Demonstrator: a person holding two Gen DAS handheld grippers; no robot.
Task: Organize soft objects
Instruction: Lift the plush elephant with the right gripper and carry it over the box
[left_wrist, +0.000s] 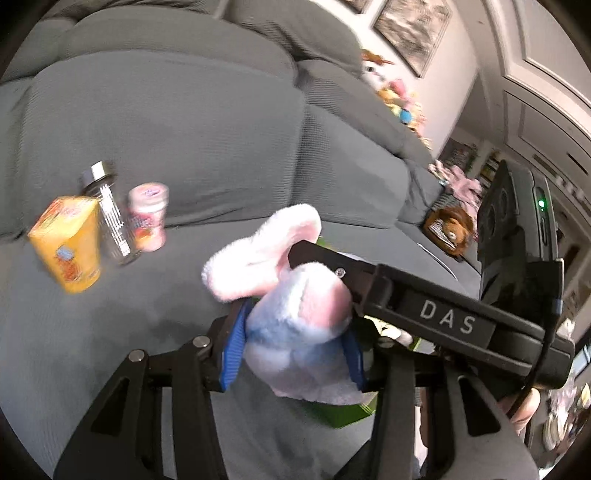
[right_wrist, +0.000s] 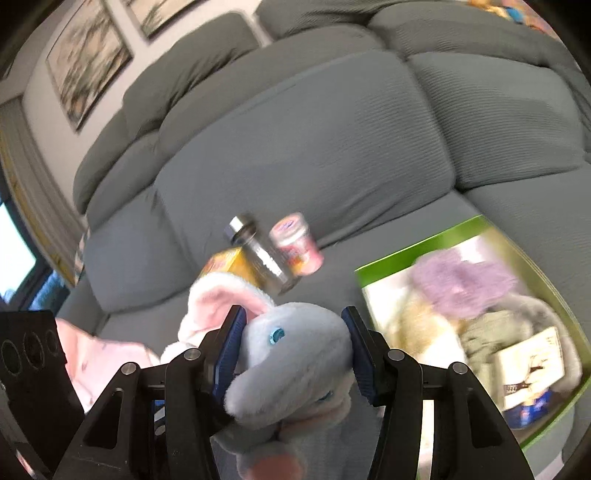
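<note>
The plush bunny (right_wrist: 295, 354) is pinched in both my tongs at once: right tongs (right_wrist: 293, 350) clamp its head, left tongs (left_wrist: 295, 343) squeeze its body, ears pointing to 11 o'clock. The green box (right_wrist: 413, 243) of soft things lies at 3 o'clock of my right tongs, so that hand is nearer. At 12 o'clock on the sofa (right_wrist: 295, 155) stand a jar (right_wrist: 258, 254), a pink tub (right_wrist: 297, 245) and what looks like a yellow carton (right_wrist: 225, 264), clear of that path.
</note>
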